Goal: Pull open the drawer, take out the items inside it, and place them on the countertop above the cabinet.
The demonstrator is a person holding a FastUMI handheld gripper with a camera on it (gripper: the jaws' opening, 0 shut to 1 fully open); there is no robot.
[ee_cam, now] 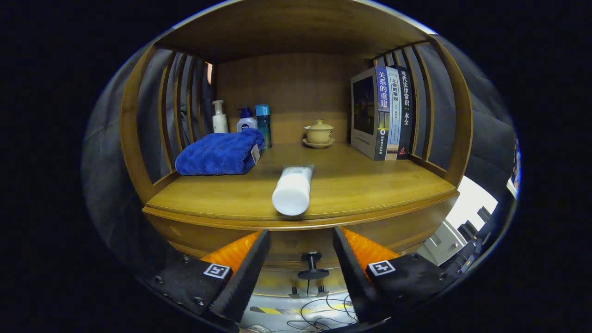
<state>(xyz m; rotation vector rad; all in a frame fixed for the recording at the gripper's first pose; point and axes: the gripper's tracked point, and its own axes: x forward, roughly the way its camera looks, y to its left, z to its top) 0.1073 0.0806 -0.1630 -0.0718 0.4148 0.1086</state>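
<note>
A white tube [293, 190] lies on the wooden countertop [370, 185], its round end at the front edge, just beyond my fingers. My gripper [300, 243] is open, with nothing between its orange-and-black fingers [245, 268]. Between and below the fingers I see the drawer's dark knob [312, 264] on the cabinet front [402, 229]. Whether the drawer is pulled out I cannot tell.
A folded blue towel [219, 152] lies at the back left of the countertop. Three bottles [245, 121] stand behind it. A lidded teacup on a saucer [319, 133] sits at the back middle, and upright books [386, 113] stand at the right. Cables [319, 310] lie on the floor below.
</note>
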